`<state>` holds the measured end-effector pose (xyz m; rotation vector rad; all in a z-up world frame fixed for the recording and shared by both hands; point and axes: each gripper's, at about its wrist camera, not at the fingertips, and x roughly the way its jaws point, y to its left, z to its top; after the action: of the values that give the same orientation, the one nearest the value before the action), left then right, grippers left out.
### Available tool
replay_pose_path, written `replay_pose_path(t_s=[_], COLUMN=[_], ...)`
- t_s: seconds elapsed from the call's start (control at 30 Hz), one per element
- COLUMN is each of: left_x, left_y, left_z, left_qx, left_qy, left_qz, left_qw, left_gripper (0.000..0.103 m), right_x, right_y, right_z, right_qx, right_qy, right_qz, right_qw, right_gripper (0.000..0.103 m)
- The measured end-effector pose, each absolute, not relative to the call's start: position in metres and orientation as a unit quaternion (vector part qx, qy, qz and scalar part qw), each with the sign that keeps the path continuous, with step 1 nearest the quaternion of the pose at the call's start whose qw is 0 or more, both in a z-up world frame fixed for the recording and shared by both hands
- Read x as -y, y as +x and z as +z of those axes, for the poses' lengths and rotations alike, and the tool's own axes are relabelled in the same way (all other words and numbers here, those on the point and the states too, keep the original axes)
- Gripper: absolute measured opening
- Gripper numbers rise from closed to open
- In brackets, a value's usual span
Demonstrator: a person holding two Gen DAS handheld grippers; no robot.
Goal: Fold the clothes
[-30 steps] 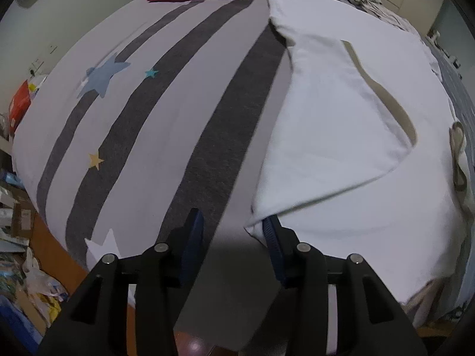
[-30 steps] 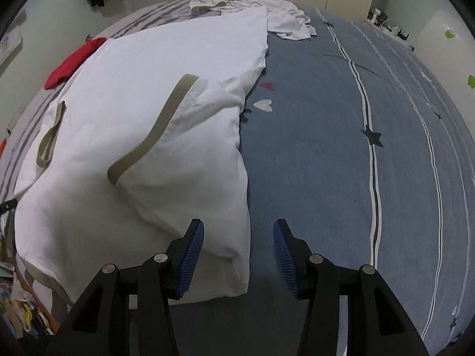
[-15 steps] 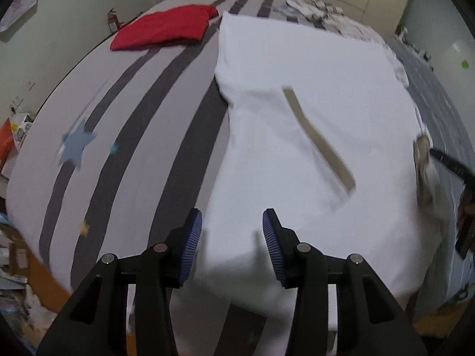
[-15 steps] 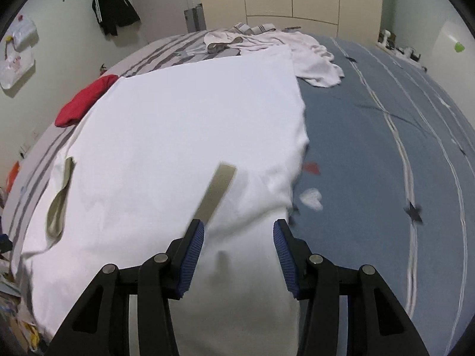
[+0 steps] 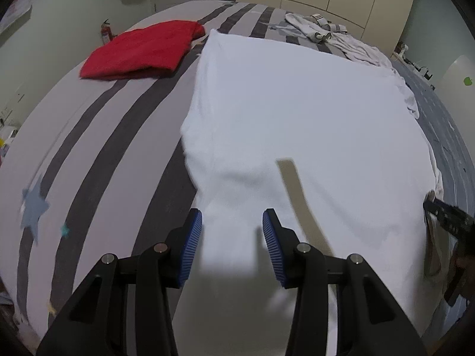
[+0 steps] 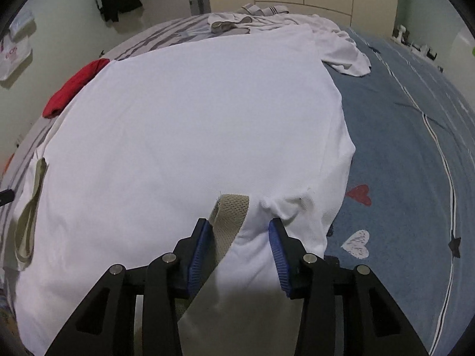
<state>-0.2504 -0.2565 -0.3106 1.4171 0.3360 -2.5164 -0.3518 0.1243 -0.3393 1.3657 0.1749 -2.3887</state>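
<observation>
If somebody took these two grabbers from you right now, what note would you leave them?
Left tool: open above the white garment, gripping nothing.
Right tool: jaws closing, with white cloth and a beige strap between them; no firm grip visible.
The white garment lies spread on the bed. The red garment lies folded beyond it; a crumpled white pile waits at the far end.
Left: finish folding the white garment, then the pile.
</observation>
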Motion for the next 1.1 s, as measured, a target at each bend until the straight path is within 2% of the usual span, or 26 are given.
replay_pose_path(t_s=[0.4, 0.67, 0.97, 1.1], left_x=[0.256, 0.262, 0.27, 0.273], left_y=[-0.262, -0.262, -0.255, -0.251], left_z=[-0.324, -0.326, -0.319, -0.32], left_qx=[-0.118, -0.124, -0.132, -0.132], left_qy=[0.498, 0.502, 0.499, 0.502], left_qz=[-0.852, -0.849, -0.849, -0.847], left_qw=[0.106, 0.105, 0.11, 0.116], left_gripper=[0.04, 0.04, 0.04, 0.04], right_x=[-0.1, -0.099, -0.134, -0.153], right_y=[-0.345, -0.36, -0.341, -0.343], right_z=[-0.325, -0.339, -0.303, -0.304], right_qx=[-0.102, -0.059, -0.027, -0.029], right_qy=[0.458, 0.485, 0.486, 0.481], right_qz=[-0.856, -0.848, -0.849, -0.862], right_qw=[0.219, 0.205, 0.203, 0.16], right_gripper=[0.039, 0.04, 0.04, 0.04])
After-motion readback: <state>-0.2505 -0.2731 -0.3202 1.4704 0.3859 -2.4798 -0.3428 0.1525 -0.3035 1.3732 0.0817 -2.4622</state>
